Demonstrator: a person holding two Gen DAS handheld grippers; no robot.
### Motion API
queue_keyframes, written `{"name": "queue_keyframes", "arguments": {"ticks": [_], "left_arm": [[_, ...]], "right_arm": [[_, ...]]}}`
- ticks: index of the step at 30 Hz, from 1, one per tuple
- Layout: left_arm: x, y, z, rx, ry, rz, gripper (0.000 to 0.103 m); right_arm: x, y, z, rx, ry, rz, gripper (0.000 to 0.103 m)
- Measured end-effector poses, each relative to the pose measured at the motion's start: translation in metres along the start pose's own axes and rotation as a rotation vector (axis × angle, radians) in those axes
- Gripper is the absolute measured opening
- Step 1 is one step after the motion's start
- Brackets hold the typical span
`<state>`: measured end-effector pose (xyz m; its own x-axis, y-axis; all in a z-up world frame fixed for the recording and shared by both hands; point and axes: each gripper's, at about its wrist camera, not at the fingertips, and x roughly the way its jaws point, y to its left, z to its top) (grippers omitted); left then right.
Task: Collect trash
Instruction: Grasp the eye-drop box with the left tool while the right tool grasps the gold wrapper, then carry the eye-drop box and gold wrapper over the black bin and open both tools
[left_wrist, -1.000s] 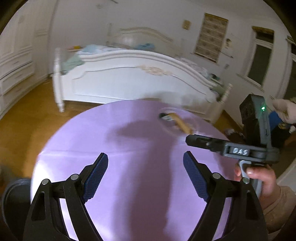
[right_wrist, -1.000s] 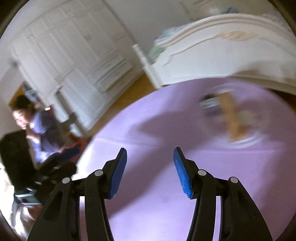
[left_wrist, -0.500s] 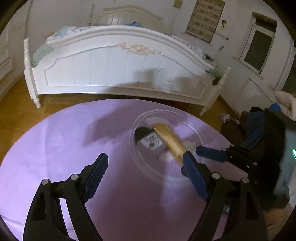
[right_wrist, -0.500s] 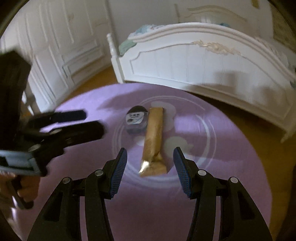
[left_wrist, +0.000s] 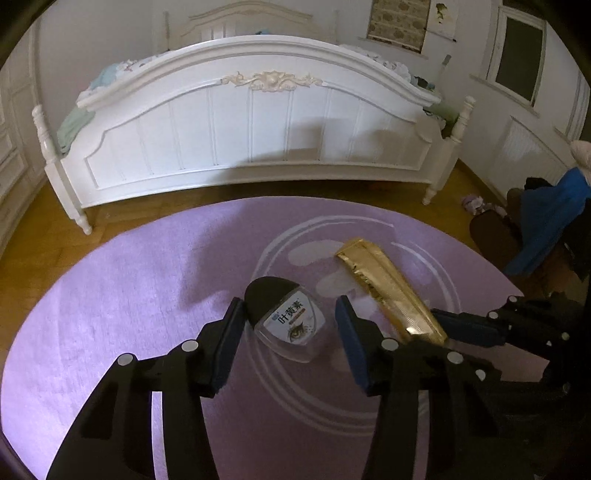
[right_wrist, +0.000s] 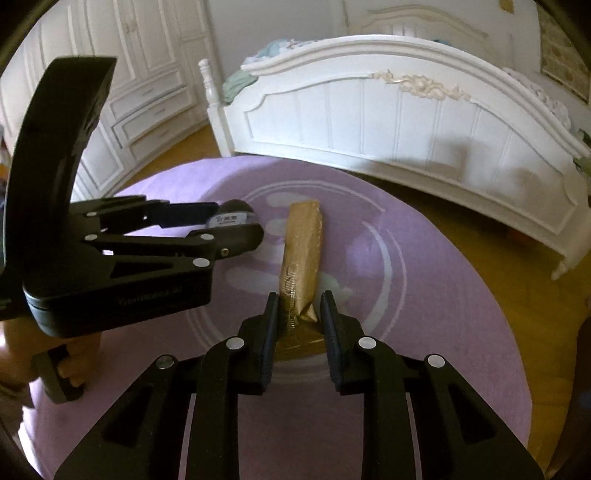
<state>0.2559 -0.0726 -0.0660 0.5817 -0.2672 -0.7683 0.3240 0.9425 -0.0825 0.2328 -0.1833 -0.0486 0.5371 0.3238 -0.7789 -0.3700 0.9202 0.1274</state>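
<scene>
Purple and round, the rug (left_wrist: 122, 310) with white ring markings lay on the wooden floor in front of a white carved bed footboard (left_wrist: 258, 133). On my left, my left tool (left_wrist: 290, 325) was closing around a small clear plastic container with a black cap and printed label (left_wrist: 291, 321); its blue pads (left_wrist: 229, 339) stood either side, seemingly not yet pressing. Just right of that container lay a long gold foil wrapper (right_wrist: 303, 251), stretched away toward the bed. My right tool (right_wrist: 299, 314) was closing on the wrapper's near end, which sat between its pads, one pad touching the crimped edge.
</scene>
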Motion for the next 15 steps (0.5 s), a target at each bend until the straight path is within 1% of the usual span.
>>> {"name": "queue_keyframes", "arguments": {"ticks": [4,8,12,15], "left_arm": [[-0.004,0.004,-0.004,-0.024,-0.007,-0.002,0.050],[-0.024,0.009,-0.017,-0.057,-0.034,-0.009,0.050],[-0.058,0.016,-0.032,-0.101,-0.080,-0.021,0.050],[-0.092,0.023,-0.048,-0.129,-0.123,-0.012,0.050]], "right_arm": [[-0.009,-0.003,-0.004,0.031,-0.019,0.039,0.023],[-0.020,-0.003,-0.005,0.068,-0.046,0.098,0.023],[-0.037,0.003,-0.013,0.109,-0.069,0.162,0.023],[-0.048,0.014,-0.018,0.127,-0.074,0.215,0.023]]}}
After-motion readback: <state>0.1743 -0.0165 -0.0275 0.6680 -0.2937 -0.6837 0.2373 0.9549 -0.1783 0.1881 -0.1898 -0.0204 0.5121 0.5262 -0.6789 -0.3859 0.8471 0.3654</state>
